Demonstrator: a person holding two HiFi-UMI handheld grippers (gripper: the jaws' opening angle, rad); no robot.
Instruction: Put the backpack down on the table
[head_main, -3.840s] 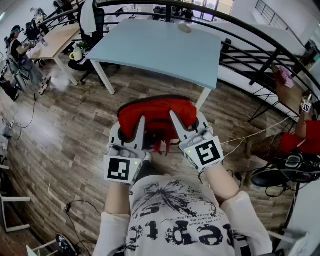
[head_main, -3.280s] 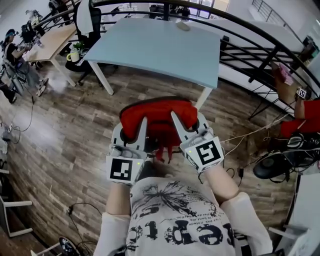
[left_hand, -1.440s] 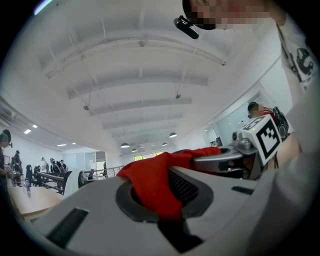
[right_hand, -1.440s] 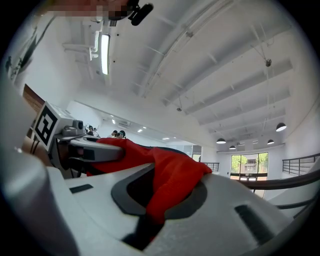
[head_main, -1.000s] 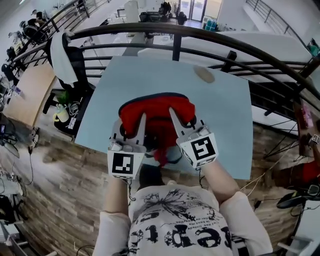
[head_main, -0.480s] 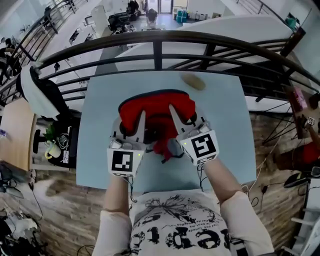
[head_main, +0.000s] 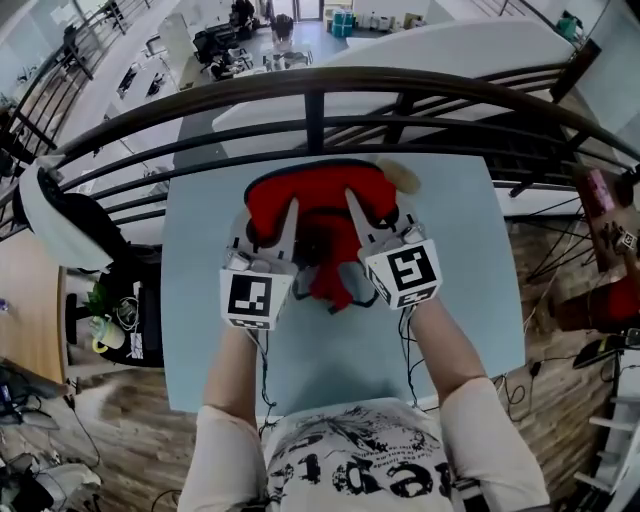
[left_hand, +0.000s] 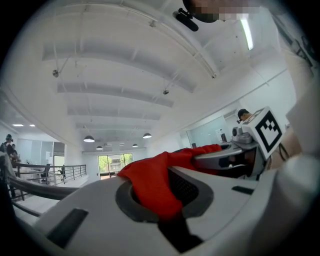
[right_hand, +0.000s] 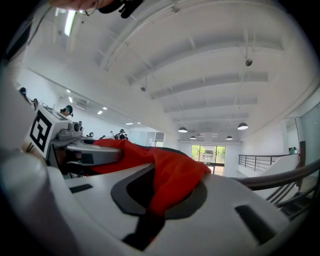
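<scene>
Head view: the red backpack (head_main: 315, 195) is over the far half of the pale blue surface (head_main: 340, 350), close to the dark railing (head_main: 300, 85). Whether it rests on the surface or hangs just above it cannot be told. The left claw (head_main: 267, 222) and right claw (head_main: 378, 220) reach forward side by side onto the backpack's left and right parts. A small round tan object (head_main: 405, 178) lies just beside the backpack's far right corner.

Left gripper view: the left claw's jaws are nearly together, pinching a fold of red backpack fabric (left_hand: 150, 185). The right claw shows beyond, at the right.

Right gripper view: the right claw's jaws pinch red fabric (right_hand: 172, 175) the same way, with the left claw visible at the left.
</scene>
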